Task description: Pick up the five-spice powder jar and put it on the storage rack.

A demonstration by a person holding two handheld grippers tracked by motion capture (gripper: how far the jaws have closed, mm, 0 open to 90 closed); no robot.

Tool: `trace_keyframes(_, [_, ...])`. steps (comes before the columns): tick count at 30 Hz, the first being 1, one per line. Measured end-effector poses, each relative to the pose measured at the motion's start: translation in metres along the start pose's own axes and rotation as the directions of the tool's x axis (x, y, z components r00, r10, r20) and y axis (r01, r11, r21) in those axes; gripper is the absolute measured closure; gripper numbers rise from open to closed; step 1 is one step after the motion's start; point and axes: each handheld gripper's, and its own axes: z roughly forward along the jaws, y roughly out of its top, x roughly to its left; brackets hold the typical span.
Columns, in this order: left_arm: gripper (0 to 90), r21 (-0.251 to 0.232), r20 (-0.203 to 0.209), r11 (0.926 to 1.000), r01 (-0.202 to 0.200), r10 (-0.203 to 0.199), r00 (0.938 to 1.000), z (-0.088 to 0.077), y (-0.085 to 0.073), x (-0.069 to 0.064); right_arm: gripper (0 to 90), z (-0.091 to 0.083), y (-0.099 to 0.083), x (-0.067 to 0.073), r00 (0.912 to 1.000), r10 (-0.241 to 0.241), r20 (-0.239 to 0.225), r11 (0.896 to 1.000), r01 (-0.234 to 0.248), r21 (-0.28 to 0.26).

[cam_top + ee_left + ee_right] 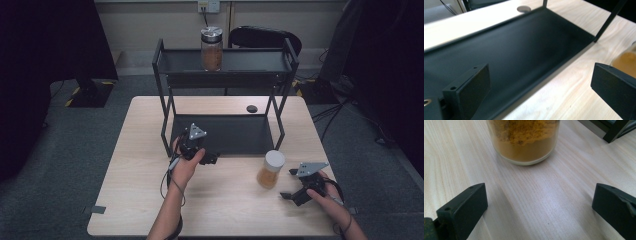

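High view
Left gripper [212,159]: held at the near left corner of the black two-tier rack [226,76], over the front edge of its lower shelf; jaws apart, nothing between them.
Right gripper [287,184]: low over the near right of the tabletop [130,175], jaws spread wide, aimed left toward the jar.
White-lidded jar of orange powder [270,169]: upright on the tabletop, right of centre, just in front of the rack's near right leg, between the two grippers and closer to the right one, not touched.
Second jar [211,49]: metal lid, brown contents, upright on the rack's top shelf, left of middle.
Small dark disc [252,108]: on the far tabletop behind the rack.

Left gripper view
Jaws: wide apart, empty.
Lower shelf [519,47]: black, bare, straight ahead.
Jar: orange side [626,62] at the right edge, behind the right jaw.

Right gripper view
Jaws: wide apart, empty, near the wood.
Jar: base [524,142] standing ahead, centred between the jaws, clear of both.
Rack leg [615,131]: at the far right corner.
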Motion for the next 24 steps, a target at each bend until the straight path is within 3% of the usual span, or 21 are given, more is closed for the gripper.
trace_keyframes(11, [2.3,0.023,-0.005,0.9996,0.018,-0.018,0.9998,-0.008,-0.038,-0.003,0.0,0.000,0.000,0.000,1.0000,0.000,0.000,1.000,0.000,0.000])
trace_keyframes(15, [2.3,0.054,-0.013,0.9984,0.017,-0.017,0.9998,-0.010,-0.052,-0.007,0.0,0.000,0.000,0.000,1.0000,0.000,0.000,1.000,0.000,0.000])
trace_keyframes(24, [2.3,0.128,-0.011,0.9914,-0.028,0.029,0.9995,-0.020,-0.066,-0.015,0.0,0.000,0.000,0.000,1.0000,0.000,0.000,1.000,0.000,0.000])
